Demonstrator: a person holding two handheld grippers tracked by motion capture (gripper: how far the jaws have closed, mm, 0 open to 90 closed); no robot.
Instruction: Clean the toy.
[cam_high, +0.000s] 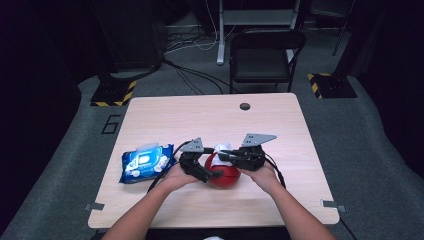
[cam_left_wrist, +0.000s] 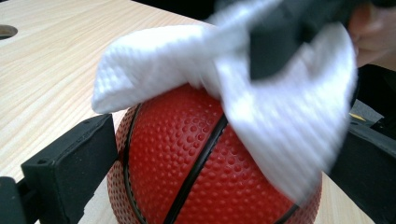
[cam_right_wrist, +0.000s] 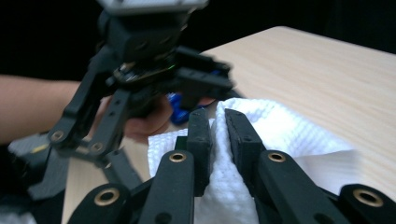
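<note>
Both forearms are brought in from the bottom of the high view and are angled toward each other, so that the two grippers are set close together. The left gripper (cam_high: 204, 172) is held in the left hand (cam_high: 176, 176) with its jaws spread wide around a ball (cam_left_wrist: 205, 172). The right gripper (cam_high: 226, 156) is held in the right hand (cam_high: 262, 175), its jaws pinched on a wipe (cam_right_wrist: 261, 135) and pointed toward the left gripper.

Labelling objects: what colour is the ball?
Red with black seams, pebbled ball; clearest in the left gripper view.
</note>
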